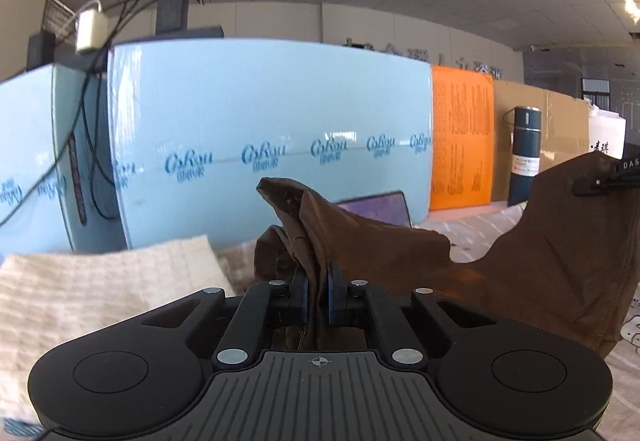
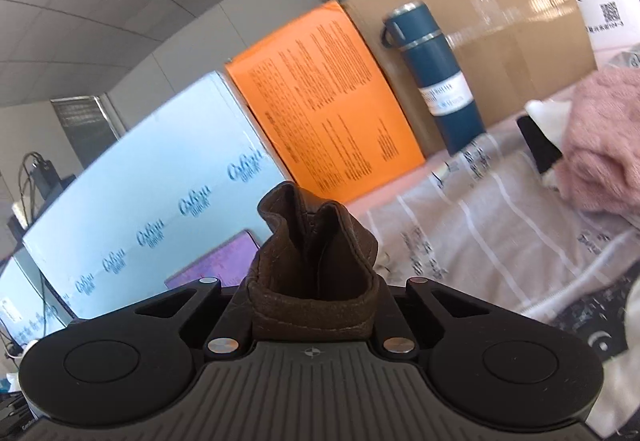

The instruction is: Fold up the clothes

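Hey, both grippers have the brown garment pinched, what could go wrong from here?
1. The left gripper pinches only a thin fold of the brown garment; it may slip out.
2. The right gripper holds a thick bunch, so the fold could come out uneven.
3. Hanging cloth might drag across the cream towel.

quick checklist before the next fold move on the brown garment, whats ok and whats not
1. Left gripper clamped on the brown garment: ok.
2. Right gripper clamped on the bunched brown hem: ok.
3. Cloth between the two grips lifted off the striped bed cover: ok; it sags in the middle.
4. Garment flat, without twists: not ok, folds bunch at both grips.
5. Cream knitted cloth clear of the fold path: cannot tell.
6. Blue flask upright, away from the cloth: ok.
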The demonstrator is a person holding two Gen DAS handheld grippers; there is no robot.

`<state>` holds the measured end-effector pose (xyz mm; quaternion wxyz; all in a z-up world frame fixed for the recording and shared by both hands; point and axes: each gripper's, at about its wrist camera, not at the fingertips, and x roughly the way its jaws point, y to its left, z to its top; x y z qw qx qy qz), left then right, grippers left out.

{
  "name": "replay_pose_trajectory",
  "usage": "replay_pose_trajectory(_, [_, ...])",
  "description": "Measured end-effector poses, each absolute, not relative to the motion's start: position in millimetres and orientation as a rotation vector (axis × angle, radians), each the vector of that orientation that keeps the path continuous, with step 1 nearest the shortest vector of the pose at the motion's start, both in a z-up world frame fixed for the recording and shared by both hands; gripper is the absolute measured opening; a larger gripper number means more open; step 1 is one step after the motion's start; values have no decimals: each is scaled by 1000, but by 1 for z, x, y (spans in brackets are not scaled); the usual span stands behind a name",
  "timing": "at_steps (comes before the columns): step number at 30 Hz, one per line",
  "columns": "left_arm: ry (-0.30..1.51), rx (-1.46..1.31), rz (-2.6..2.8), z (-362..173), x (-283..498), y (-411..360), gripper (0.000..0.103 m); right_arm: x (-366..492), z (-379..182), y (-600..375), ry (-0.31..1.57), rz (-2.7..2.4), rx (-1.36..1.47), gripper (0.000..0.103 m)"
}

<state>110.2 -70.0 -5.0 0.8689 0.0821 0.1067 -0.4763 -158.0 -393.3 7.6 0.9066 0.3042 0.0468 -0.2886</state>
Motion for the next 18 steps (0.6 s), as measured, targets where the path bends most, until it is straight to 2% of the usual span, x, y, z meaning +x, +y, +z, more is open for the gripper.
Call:
replay_pose_trajectory(6, [378,182,-966,-24,136,-81,9,-153,-7,-413,133,-666,664,7])
replay_pose_trajectory(9, [443,150,-979,-29,146,-78,16,-158,-29,-429,233,-750,714,14])
replay_pose_trajectory(11, [464,102,-989,-31,152,-73,28,-165,-35,-434,247,-811,742,34])
replay_pose_trajectory(12, [469,80,-989,-31,155,-70,35,-168,-36,-436,248,-845,748,39])
replay_pose_trajectory(13, [458,60,-980,-29,157,-68,55,-171,-33,-434,230,-890,718,51])
replay_pose_trajectory(14, [447,40,-971,-28,159,-66,70,-174,-30,-431,209,-931,687,61])
replay_pose_trajectory(16, [422,39,-960,-22,162,-66,78,-182,-25,-424,151,-980,625,67])
replay_pose_trajectory(18, [399,60,-960,-13,166,-70,82,-187,-23,-422,106,-950,632,68])
